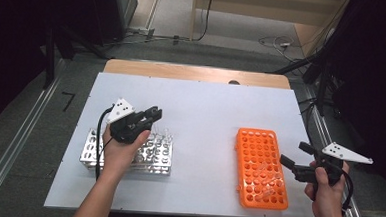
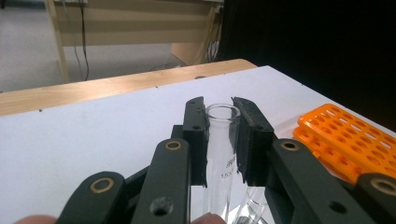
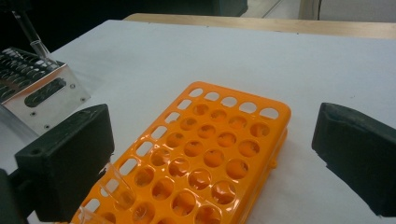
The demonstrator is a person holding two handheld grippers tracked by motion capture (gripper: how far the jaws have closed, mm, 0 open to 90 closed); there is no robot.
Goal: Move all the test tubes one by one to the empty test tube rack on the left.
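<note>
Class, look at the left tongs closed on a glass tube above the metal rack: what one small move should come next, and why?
Probably lift the test tube straight up. The left tongs are shut on it just below its rim, over the metal rack, while the orange rack sits apart to the right with open holes.

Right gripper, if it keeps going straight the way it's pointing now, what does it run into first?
Most likely the orange tube rack. The right gripper, tongs open, points straight over it, with a clear tube lying in the rack's near end. Farther on stands the metal rack, though depth is hard to judge.
</note>
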